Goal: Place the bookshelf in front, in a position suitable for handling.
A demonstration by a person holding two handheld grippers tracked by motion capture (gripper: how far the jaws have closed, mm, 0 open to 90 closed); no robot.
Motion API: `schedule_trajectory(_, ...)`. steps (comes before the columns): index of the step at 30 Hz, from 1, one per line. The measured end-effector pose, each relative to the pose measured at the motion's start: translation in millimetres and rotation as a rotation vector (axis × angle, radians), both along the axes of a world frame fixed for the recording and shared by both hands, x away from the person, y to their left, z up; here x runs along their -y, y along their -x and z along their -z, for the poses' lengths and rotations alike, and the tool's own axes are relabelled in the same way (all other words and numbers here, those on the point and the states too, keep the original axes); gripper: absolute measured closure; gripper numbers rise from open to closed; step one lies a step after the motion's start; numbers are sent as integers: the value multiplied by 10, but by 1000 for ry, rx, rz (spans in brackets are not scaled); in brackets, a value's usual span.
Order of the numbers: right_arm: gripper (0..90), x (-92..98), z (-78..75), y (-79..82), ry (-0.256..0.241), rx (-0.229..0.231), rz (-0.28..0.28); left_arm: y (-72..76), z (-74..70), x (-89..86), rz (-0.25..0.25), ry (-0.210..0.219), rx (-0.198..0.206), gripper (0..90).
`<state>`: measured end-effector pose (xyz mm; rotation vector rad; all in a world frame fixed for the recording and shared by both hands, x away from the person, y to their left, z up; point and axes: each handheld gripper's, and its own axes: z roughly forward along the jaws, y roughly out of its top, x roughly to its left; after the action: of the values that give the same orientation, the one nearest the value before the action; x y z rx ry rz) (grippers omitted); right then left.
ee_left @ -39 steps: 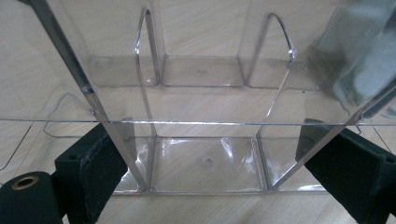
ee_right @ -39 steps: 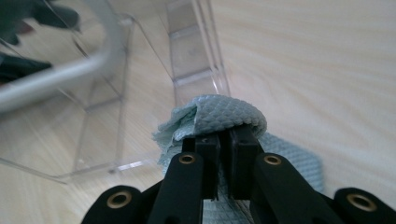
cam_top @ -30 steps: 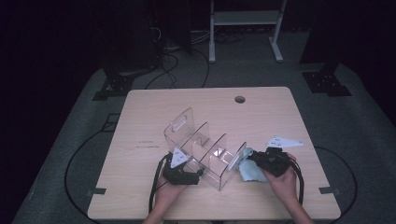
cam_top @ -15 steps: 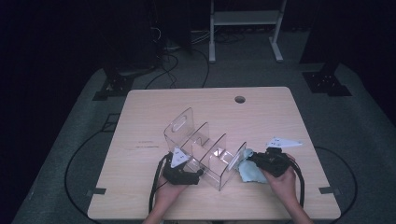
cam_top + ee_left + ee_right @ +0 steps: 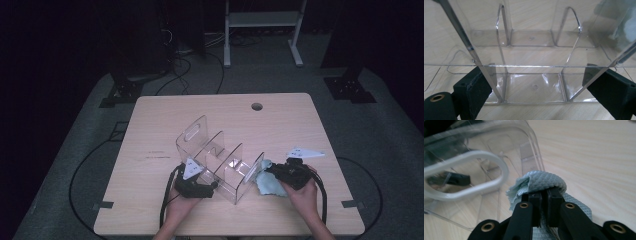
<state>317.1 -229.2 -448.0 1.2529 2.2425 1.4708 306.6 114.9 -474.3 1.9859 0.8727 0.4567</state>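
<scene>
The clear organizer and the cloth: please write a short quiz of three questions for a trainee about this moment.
1. True or false: the right gripper is shut on the cloth.
2. The left gripper has its jaws: A) shut on a pen, B) open at the side of the clear organizer.
3. Fill in: the organizer stands on a wooden ____.

Key: 1 true; 2 B; 3 table.

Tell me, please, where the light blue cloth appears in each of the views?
High view: cloth at lower right, beside the clear organizer.
Left gripper view: pale blur at right edge, seen through the clear walls.
Right gripper view: centre, pinched in the right gripper.
Shared landmark: the organizer.
</scene>
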Motion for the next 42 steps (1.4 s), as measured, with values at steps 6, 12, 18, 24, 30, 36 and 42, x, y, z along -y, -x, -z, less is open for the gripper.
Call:
schedule_trajectory(6,847,-74,-140,116,-8,57,-23,3,-2,6,-3,-2,-1,84)
schedule_trajectory(12,848,-117,-202,242,-21,74,-60,8,-2,14,-3,-3,-1,84)
schedule_trajectory(18,848,-129,-157,269,-39,65,-67,15,-4,22,-5,-4,-1,84)
schedule_trajectory(24,847,-273,-175,294,-24,76,-126,16,-6,23,-5,-6,-2,84)
schedule_trajectory(30,847,-289,-111,361,-46,45,-146,17,-6,29,-8,-6,1,84)
schedule_trajectory(36,848,-274,-91,359,-38,35,-127,16,-8,32,-9,-6,3,84)
schedule_trajectory(42,849,-391,-161,552,-57,70,-198,16,-6,29,-12,-1,-5,84)
